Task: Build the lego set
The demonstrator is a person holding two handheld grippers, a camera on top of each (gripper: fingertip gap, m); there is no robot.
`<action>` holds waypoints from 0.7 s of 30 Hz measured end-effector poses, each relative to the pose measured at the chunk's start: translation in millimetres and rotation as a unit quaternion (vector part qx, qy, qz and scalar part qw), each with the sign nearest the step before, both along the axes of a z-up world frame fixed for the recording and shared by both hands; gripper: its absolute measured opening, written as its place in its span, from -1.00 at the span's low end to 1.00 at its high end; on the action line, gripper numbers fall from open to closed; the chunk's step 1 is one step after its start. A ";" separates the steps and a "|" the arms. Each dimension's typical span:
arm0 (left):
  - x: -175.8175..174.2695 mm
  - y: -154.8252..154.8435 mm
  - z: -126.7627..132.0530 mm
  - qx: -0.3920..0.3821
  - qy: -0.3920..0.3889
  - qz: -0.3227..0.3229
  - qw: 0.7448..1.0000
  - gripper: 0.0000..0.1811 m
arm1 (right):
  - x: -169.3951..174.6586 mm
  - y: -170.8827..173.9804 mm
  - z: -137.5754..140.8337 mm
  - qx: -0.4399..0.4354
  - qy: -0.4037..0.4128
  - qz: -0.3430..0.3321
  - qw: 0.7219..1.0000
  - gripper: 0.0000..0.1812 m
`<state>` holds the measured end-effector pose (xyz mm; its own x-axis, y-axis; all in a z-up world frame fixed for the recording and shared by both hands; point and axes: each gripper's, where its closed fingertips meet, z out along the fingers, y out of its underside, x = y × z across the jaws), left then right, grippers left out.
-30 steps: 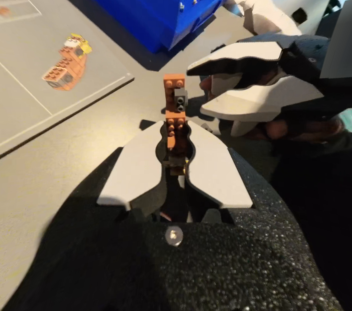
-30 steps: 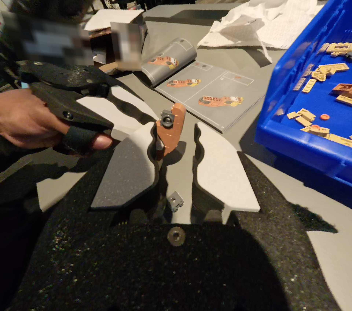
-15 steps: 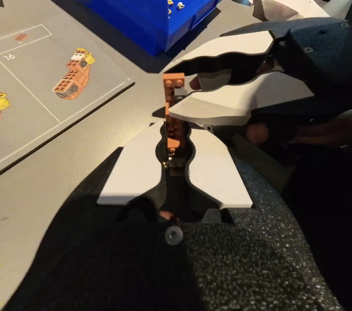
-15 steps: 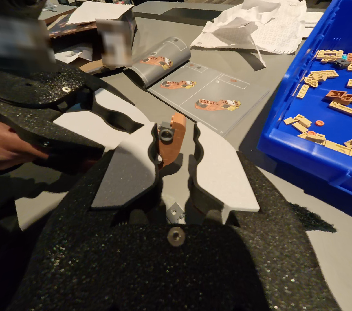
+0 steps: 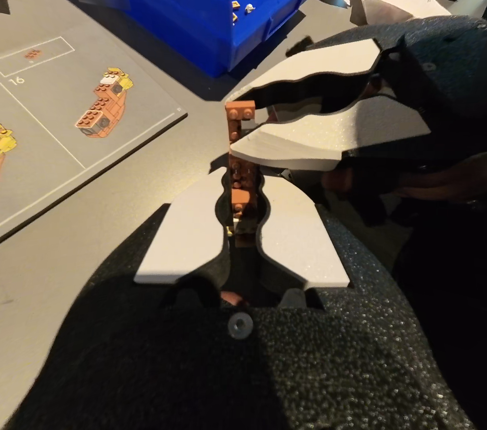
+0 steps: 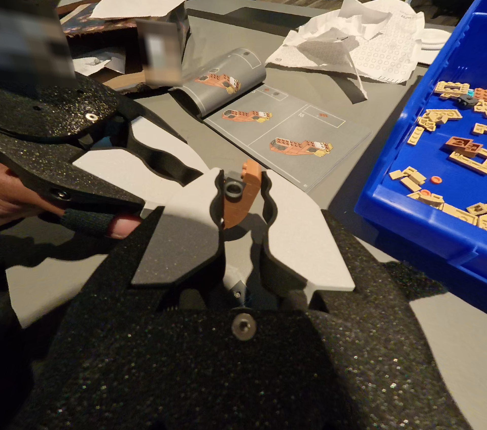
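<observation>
A brown lego assembly [image 5: 239,111] stands upright between both grippers above the grey table [image 5: 66,246]. My left gripper [image 5: 241,174] is shut on its lower part. My right gripper [image 5: 232,124] comes in from the right, with its jaws above and below the top end. In the right wrist view the right gripper [image 6: 241,174] has its jaws against both sides of the assembly [image 6: 245,201], next to a dark grey side-stud piece [image 6: 233,189] on it. The left gripper [image 6: 200,169] reaches in from the left, held by a hand [image 6: 15,195].
A blue bin [image 6: 421,217] of tan and brown pieces stands at the right; it also shows in the left wrist view [image 5: 184,8]. An open instruction booklet [image 6: 290,140] lies behind the grippers. Crumpled white paper [image 6: 355,48] and a cardboard box [image 6: 110,29] are farther back. A small grey piece [image 6: 238,290] lies under my right gripper. Left and right tips are no more than a few centimetres apart.
My right gripper has moved in onto the top of the assembly and its jaws have narrowed against it. The left gripper keeps its hold.
</observation>
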<state>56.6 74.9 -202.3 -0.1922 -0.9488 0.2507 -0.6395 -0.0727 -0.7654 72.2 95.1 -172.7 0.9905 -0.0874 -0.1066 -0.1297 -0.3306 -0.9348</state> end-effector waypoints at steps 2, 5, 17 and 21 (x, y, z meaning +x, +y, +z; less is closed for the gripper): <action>-0.1 -0.2 0.1 -0.001 -0.001 -0.001 1.000 -0.82 | -0.1 0.0 0.3 0.000 -0.003 0.001 1.000 -0.72; 0.0 -0.6 0.2 0.000 -0.001 -0.001 1.000 -0.82 | -0.1 -0.3 0.7 0.002 -0.008 0.001 1.000 -0.71; 0.6 -1.2 0.4 0.002 -0.002 -0.001 1.000 -0.82 | 0.4 -0.7 0.9 0.002 -0.013 0.002 1.000 -0.71; 0.5 -1.6 0.0 -0.001 -0.002 -0.002 1.000 -0.82 | 0.4 -0.5 0.5 0.005 -0.008 0.001 1.000 -0.72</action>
<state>57.1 73.2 -202.3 -0.1971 -0.9476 0.2514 -0.6366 -0.0714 -0.7679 72.5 94.6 -172.2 0.9922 -0.0847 -0.0917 -0.1144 -0.3222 -0.9397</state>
